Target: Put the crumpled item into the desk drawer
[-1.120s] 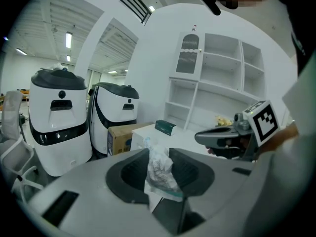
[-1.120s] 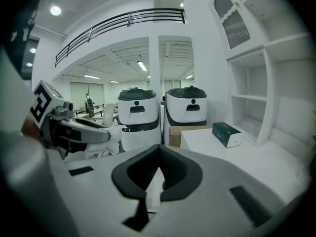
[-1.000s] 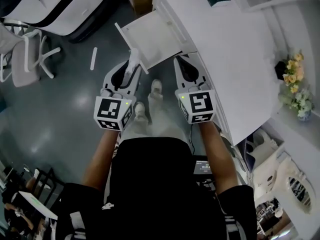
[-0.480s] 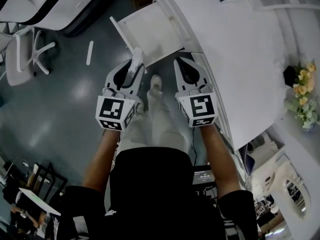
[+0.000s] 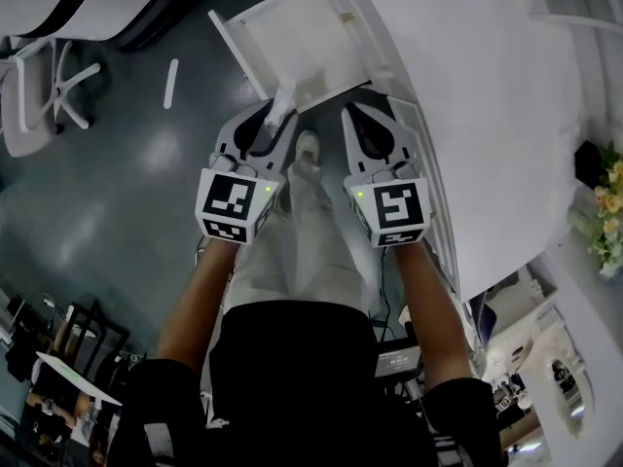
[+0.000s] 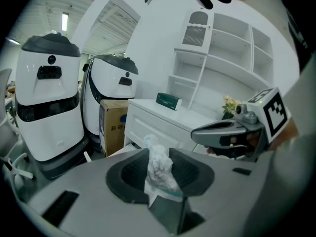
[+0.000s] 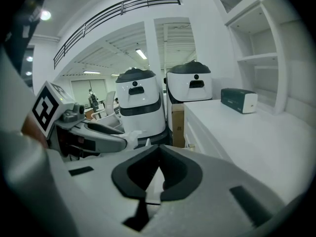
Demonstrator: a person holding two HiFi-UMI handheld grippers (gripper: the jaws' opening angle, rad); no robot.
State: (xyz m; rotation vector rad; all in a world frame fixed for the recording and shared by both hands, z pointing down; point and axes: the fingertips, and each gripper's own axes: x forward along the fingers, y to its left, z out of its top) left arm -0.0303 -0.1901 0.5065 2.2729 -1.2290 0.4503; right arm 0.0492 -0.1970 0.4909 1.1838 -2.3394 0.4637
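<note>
Chair: a white chair stands well to the left of the drawer, on the dark floor.
Floor strip: a short white strip lies on the floor, left of the drawer's front panel.
Machines: two white machines with dark tops stand beyond the drawer, with a cardboard box beside them.
Drawer: the white drawer is pulled well out of the bench and lies open, its inside bare.
Left gripper: the left gripper is just short of the drawer's near edge; its jaws are clamped on the crumpled item.
Crumpled item: the crumpled item is a white wad with a pale green edge. Its long axis runs along the jaws, and its free end sticks out past their tips, pointing toward the drawer. In the head view that end reaches the drawer's near edge; whether it is over the drawer, I cannot tell.
Right gripper: the right gripper is level with the left one, near the drawer's right corner; its jaws meet at the tips and hold nothing.
Bench: the white bench lies right of the drawer and carries a dark green box.
Flowers: a bunch of flowers is far right of the drawer.
</note>
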